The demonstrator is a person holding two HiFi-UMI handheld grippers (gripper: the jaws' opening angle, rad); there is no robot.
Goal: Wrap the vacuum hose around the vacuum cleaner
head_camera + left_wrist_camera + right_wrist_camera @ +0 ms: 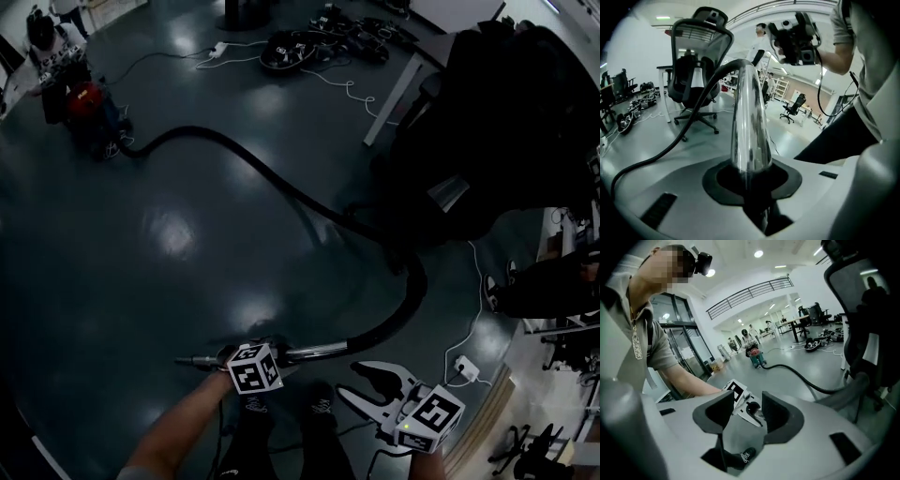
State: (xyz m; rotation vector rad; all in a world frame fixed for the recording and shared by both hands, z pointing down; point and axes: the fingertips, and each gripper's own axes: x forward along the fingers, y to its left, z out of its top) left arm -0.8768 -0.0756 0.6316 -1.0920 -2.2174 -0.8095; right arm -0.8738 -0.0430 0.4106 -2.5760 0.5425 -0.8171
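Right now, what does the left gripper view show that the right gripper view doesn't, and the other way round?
Left gripper view only: the metal tube clamped in the left gripper, and the right gripper raised at the upper right. Right gripper view only: the red vacuum cleaner far off, seen over the right gripper's open, empty jaws. Both: the black hose trailing away, and the person's arm.

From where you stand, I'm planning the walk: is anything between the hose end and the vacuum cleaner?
Nothing visible: only the hose itself crosses the floor to the red vacuum cleaner. A person is beside it.
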